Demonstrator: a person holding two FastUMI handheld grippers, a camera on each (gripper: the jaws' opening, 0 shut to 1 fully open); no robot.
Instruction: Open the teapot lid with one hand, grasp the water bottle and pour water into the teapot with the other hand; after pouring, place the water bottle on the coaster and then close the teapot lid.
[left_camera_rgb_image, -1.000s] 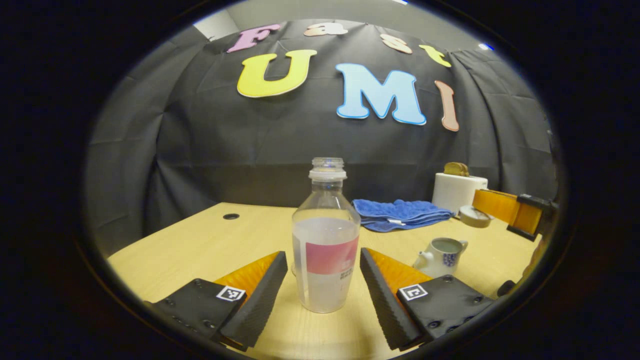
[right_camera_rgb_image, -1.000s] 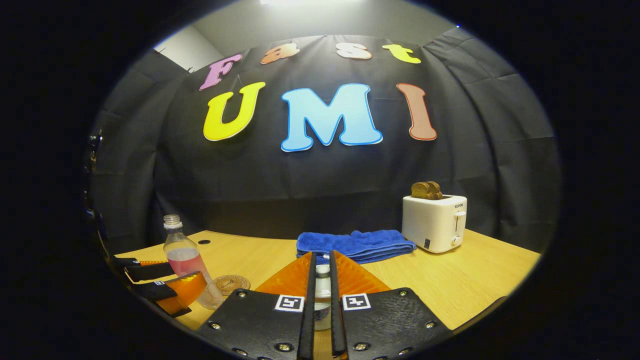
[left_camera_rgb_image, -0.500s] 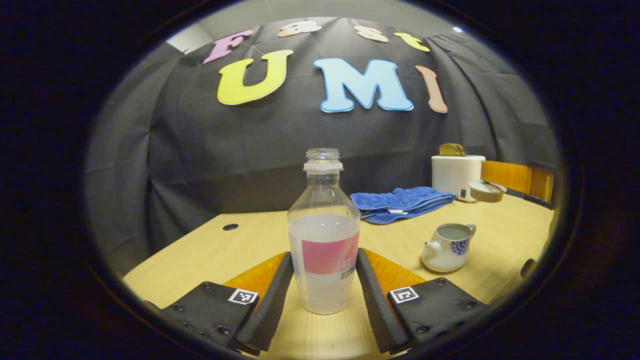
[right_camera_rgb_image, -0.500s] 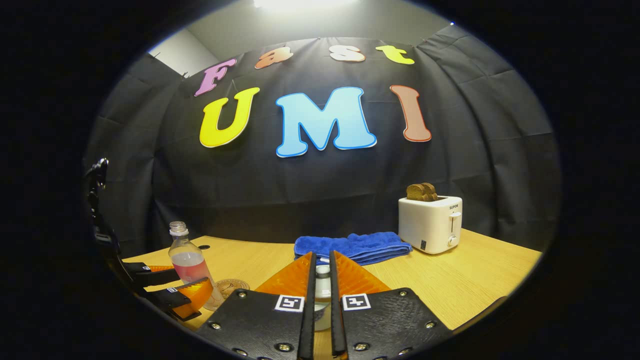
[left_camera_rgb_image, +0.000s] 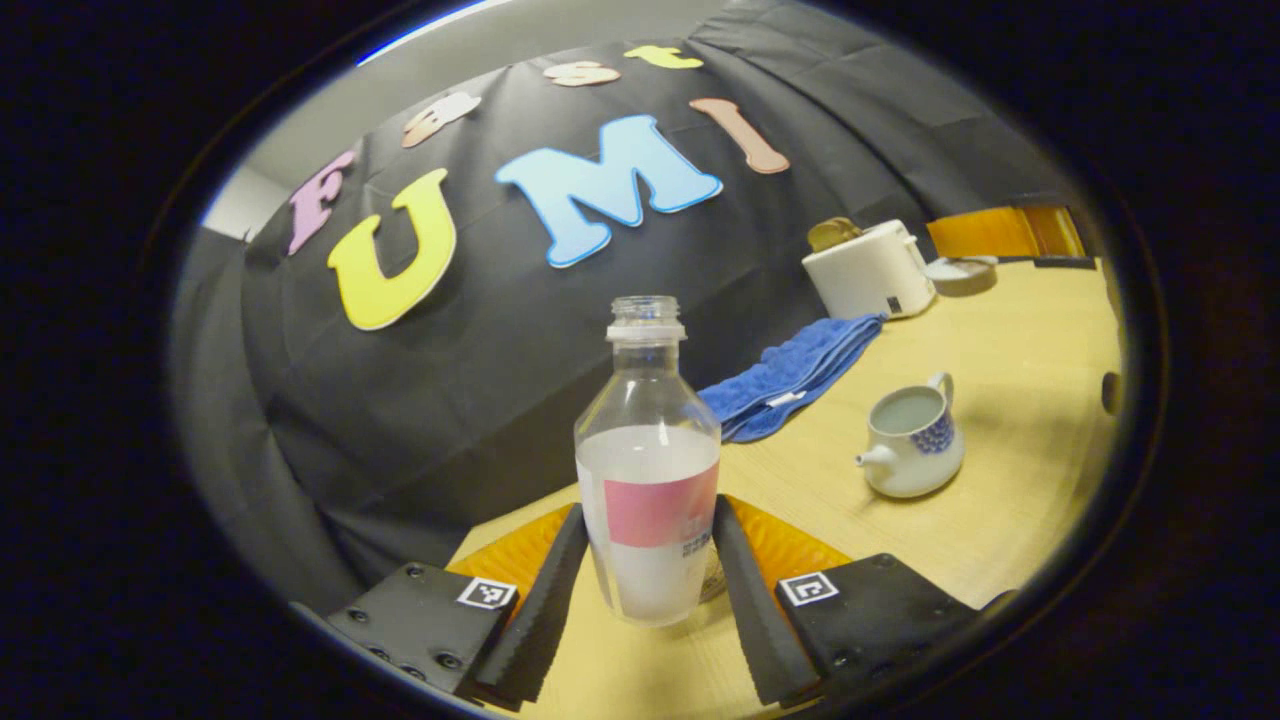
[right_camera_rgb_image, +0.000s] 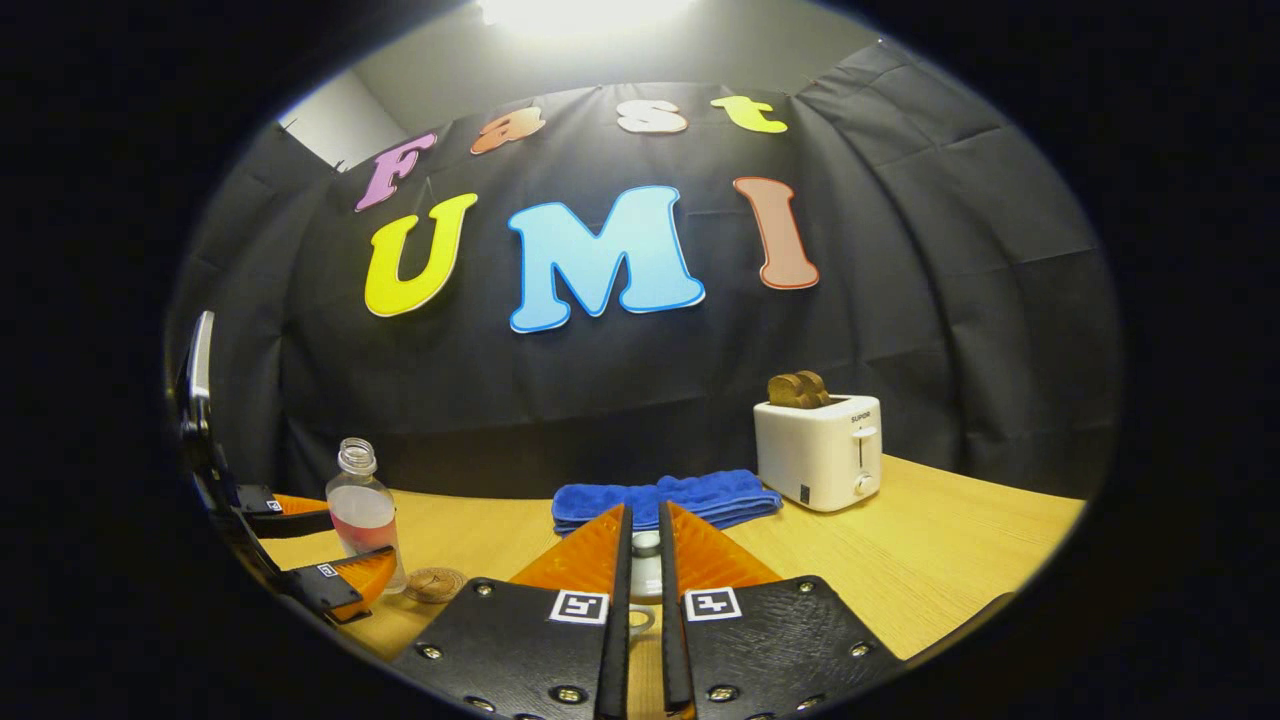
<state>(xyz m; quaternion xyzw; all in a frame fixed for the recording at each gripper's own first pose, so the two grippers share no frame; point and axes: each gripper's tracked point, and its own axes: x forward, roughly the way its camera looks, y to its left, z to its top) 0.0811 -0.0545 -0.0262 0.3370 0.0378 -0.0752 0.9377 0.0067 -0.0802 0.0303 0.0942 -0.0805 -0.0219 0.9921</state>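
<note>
The left gripper (left_camera_rgb_image: 650, 590) has its fingers clamped on either side of the uncapped clear plastic water bottle (left_camera_rgb_image: 648, 480), pink-banded and roughly half full, evidently so it can be carried rightwards to the open white-and-blue ceramic teapot (left_camera_rgb_image: 912, 440) standing on the pale wooden table (left_camera_rgb_image: 1010, 400). The right gripper (right_camera_rgb_image: 640, 580) pinches the small pale teapot lid (right_camera_rgb_image: 646, 560) between nearly closed fingers, probably holding it away from the teapot's mouth for pouring.

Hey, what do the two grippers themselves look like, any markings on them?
The left gripper and the right gripper are built alike: flat black plates studded with screws, each plate carrying a small square black-and-white tag. Ahead of the plates run ribbed translucent orange wedges. The left gripper's fingers have ridged inner faces. No cables or sleeves can be seen.
</note>
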